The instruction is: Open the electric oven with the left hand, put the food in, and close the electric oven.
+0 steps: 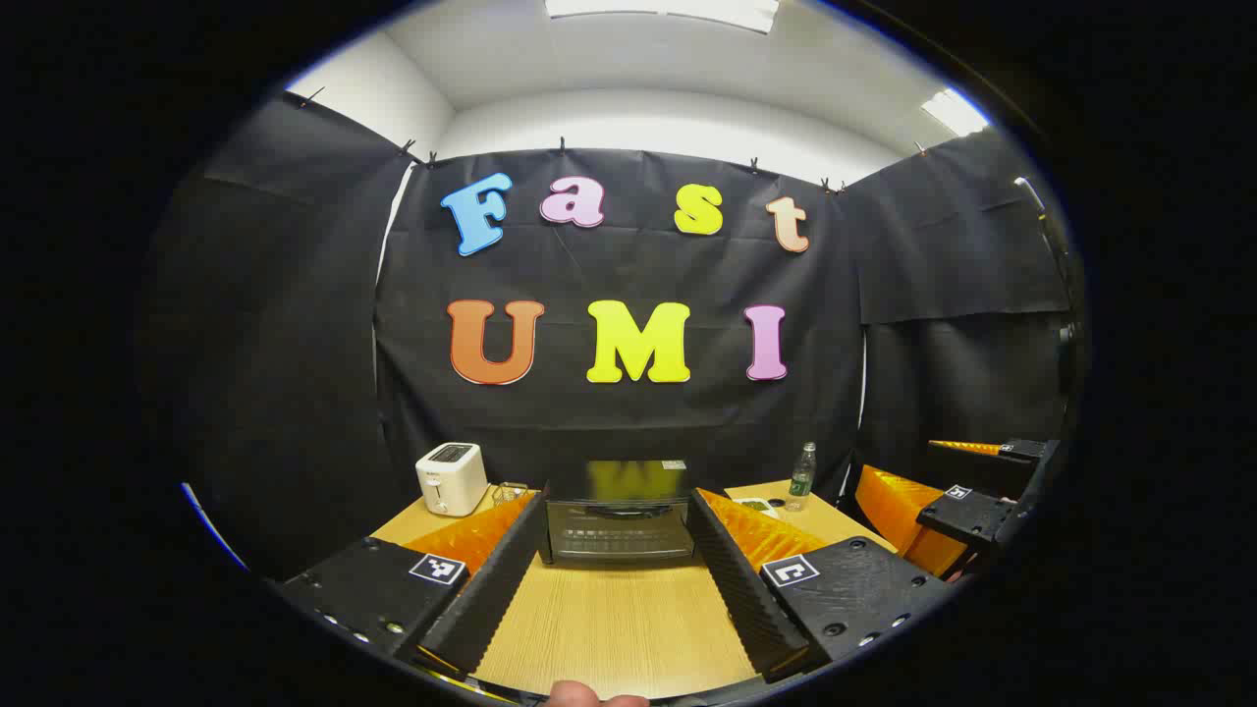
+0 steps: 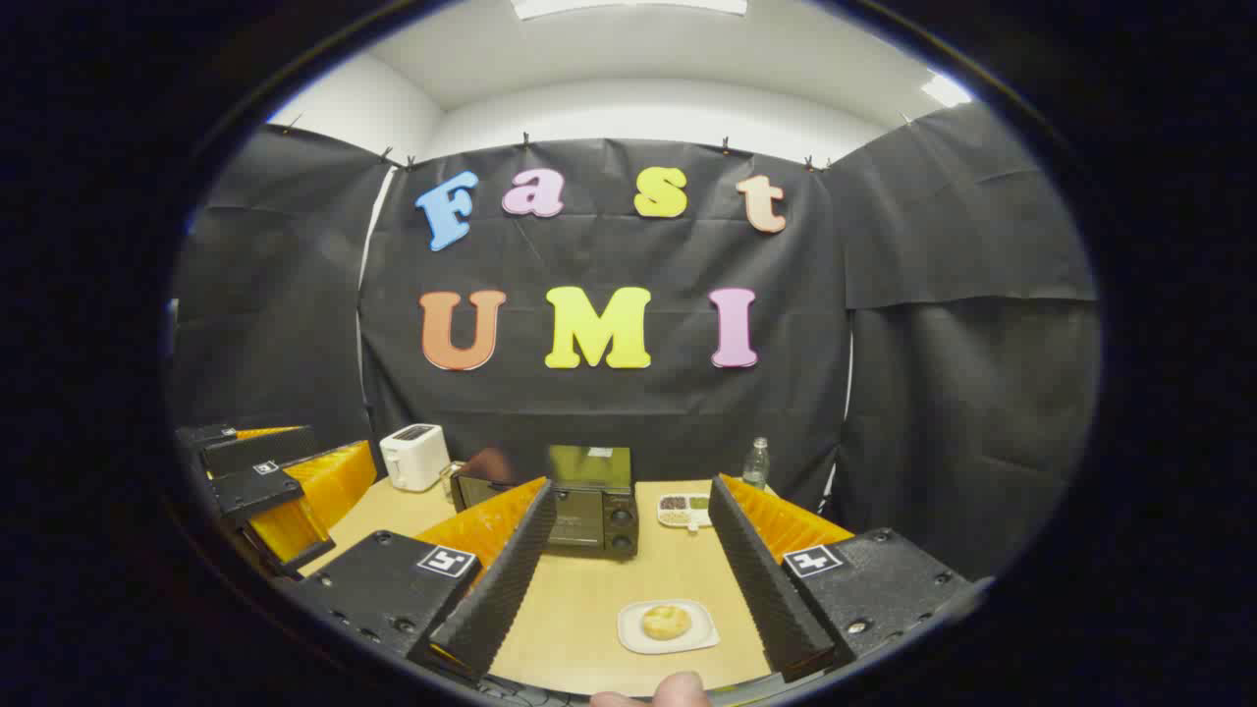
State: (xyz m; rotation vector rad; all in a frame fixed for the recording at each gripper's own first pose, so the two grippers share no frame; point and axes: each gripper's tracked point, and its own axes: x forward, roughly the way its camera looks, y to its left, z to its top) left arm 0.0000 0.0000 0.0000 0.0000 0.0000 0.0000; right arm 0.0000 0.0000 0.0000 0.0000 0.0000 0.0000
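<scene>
In the left gripper view, the left tool [image 1: 614, 579] sits low in the frame with its two fingers spread wide, nothing between them but bare table [image 1: 619, 628]. Straight ahead, at lower centre, the electric oven [image 1: 619, 516] stands with its door closed, framed between the two fingertips. To the oven's left stands a white toaster [image 1: 451, 478], with a small clear glass [image 1: 509, 491] between the two. To the right of the oven a clear bottle [image 1: 802, 476] stands upright near the table's back edge, with a small tray [image 1: 756, 507] just in front of it. At the right edge of this view the right tool [image 1: 967, 501] appears, well apart from the oven.

In the right gripper view, the right tool [image 2: 628, 589] is likewise spread, gripping nothing. Between its fingers, in the lower centre, a white plate [image 2: 638, 636] lies on the table [image 2: 579, 599] with the food [image 2: 666, 621], a round bun, on it. The oven [image 2: 589, 509] stands farther back, left of centre, its front partly hidden by the tool's left finger. A compartment tray [image 2: 684, 511] lies just right of the oven, the bottle [image 2: 755, 463] behind it, the toaster [image 2: 413, 457] at the left. Open tabletop lies between plate and oven. The left tool [image 2: 270, 491] shows at the left edge.
</scene>
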